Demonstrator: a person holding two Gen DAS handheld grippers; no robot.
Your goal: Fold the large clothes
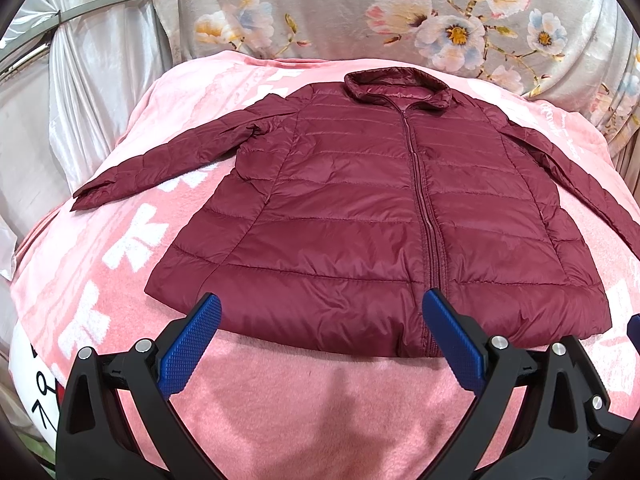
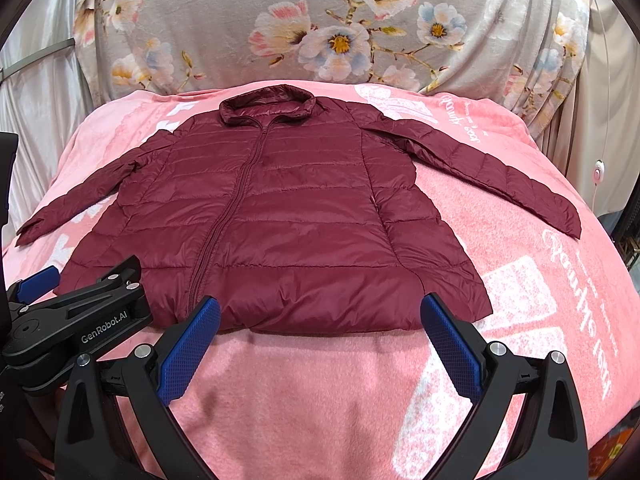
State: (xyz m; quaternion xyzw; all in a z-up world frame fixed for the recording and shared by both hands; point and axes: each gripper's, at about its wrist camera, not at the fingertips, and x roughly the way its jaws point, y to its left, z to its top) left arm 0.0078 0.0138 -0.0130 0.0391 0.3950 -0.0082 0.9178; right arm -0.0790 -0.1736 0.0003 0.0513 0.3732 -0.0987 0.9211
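A dark red quilted jacket [image 1: 360,208] lies flat, zipped, front up on a pink blanket [image 1: 280,392], collar away from me, both sleeves spread outward; it also shows in the right wrist view [image 2: 288,216]. My left gripper [image 1: 320,312] is open and empty, just above the jacket's near hem, left of the zipper end. My right gripper [image 2: 320,312] is open and empty over the near hem's right half. The left gripper's body [image 2: 76,320] shows at the left of the right wrist view.
The pink blanket [image 2: 520,280] with white print covers a raised surface. A grey floral cloth [image 1: 360,12] hangs behind it. Silver curtains [image 1: 92,80] are at the left. A white cord with a switch [image 2: 599,174] hangs at the right.
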